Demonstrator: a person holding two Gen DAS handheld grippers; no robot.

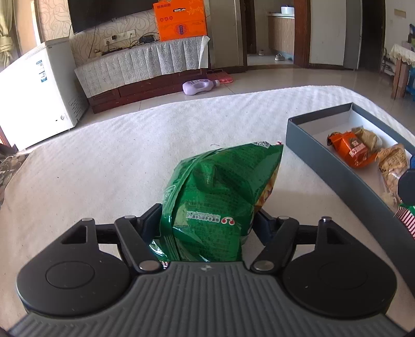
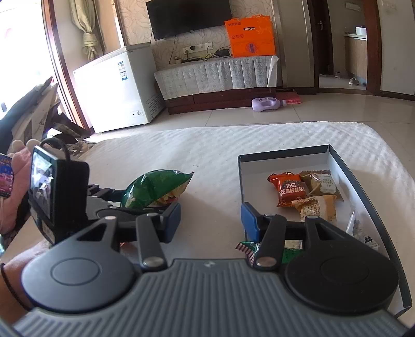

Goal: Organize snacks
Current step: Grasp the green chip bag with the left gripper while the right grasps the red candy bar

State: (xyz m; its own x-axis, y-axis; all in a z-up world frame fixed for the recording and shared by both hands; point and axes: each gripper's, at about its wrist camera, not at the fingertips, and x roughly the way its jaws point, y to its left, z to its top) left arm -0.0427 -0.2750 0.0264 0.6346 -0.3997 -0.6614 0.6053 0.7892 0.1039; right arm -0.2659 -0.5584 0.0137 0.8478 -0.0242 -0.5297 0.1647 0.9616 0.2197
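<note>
My left gripper is shut on a green chip bag and holds it over the white cloth, left of the grey box. The same bag and the left gripper show in the right wrist view. The box holds an orange snack pack, a brown pack and a tan pack. My right gripper is open and empty, its right finger over the box's near left corner. A green and striped packet lies under that finger.
The white textured cloth covers the table. Beyond its far edge is tiled floor with a purple bottle, a white chest freezer and a TV stand with an orange carton.
</note>
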